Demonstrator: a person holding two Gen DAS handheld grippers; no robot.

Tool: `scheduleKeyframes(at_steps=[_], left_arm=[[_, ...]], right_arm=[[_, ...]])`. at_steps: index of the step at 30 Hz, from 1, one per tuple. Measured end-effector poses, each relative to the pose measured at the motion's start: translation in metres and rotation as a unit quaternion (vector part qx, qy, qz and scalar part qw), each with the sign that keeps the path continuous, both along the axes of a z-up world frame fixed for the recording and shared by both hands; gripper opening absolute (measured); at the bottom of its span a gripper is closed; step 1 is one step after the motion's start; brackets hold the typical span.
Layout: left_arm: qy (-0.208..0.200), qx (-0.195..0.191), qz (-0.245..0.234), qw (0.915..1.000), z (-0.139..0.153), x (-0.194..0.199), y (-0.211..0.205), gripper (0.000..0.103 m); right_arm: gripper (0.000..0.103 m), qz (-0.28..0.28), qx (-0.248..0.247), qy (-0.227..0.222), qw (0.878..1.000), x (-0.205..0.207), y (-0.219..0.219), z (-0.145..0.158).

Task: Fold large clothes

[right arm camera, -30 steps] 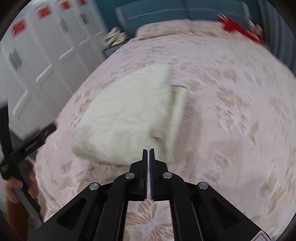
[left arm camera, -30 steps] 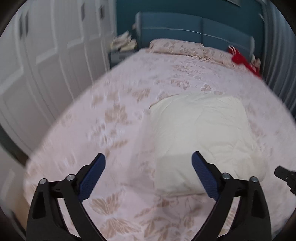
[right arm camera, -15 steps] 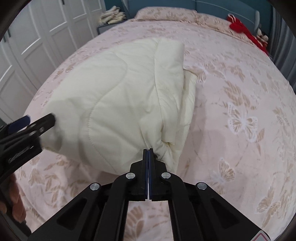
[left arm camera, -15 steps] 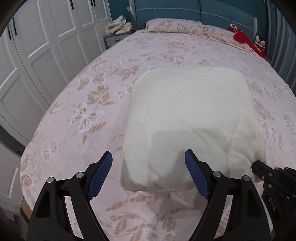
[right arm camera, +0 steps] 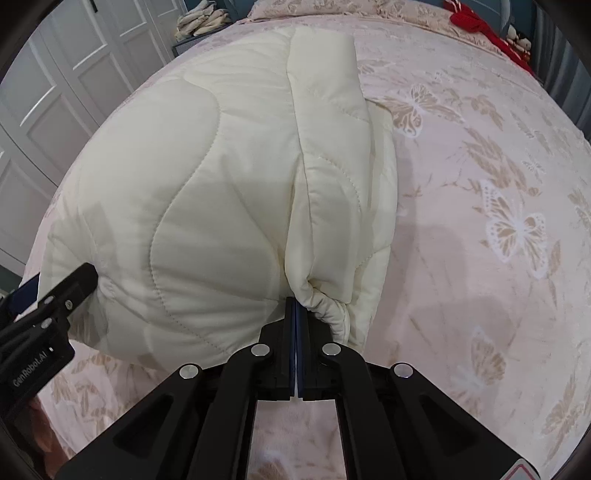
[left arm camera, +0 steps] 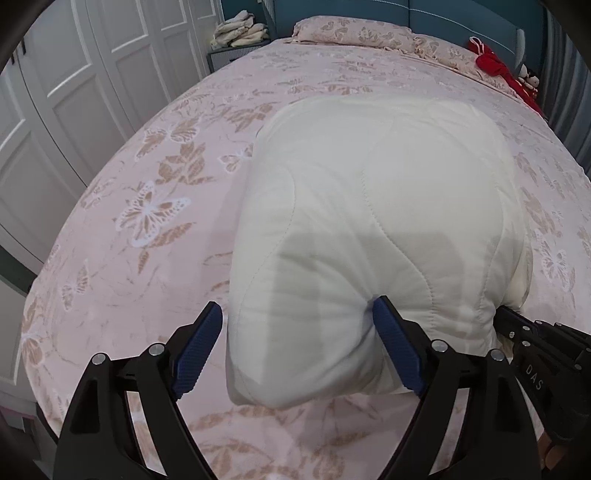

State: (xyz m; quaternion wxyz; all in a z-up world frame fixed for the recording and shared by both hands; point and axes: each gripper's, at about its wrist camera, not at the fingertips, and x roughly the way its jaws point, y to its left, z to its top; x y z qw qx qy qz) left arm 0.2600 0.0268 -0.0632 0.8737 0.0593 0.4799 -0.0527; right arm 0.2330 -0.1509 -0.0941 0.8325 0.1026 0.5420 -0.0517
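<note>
A folded cream quilted jacket [left arm camera: 373,221] lies on the pink butterfly bedspread [left arm camera: 147,221]; it also shows in the right wrist view [right arm camera: 207,192]. My left gripper [left arm camera: 295,325] is open, its blue fingers astride the jacket's near left corner, the right finger pressing into the padding. My right gripper [right arm camera: 295,306] is shut, its tips against the jacket's near edge beside a gathered cuff [right arm camera: 325,310]; no fabric shows between the pads. Each gripper shows at the edge of the other's view.
White wardrobe doors [left arm camera: 74,92] stand along the left. A nightstand with folded cloths [left arm camera: 240,33] is at the far left. A pillow [left arm camera: 354,33] and a red garment [left arm camera: 495,66] lie at the blue headboard. The bed's near edge is just below my grippers.
Both grippers have moved in to the jacket's near edge. The left one now straddles its corner. The right stayed shut and now touches the fabric.
</note>
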Motion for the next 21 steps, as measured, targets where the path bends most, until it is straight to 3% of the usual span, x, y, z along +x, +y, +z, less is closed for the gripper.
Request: scheduleKeyframes(at_steps=[15, 21], left_arm=[[-0.003, -0.006, 0.012, 0.9999, -0.027, 0.009, -0.002, 0.094], [-0.013, -0.004, 0.016, 0.9998, -0.008, 0.001, 0.001, 0.093]], right_arm=[[0.000, -0.004, 0.008, 0.006, 1.000, 0.012, -0.005, -0.014], [0.000, -0.007, 0.019, 0.001, 1.000, 0.004, -0.007, 0.001]])
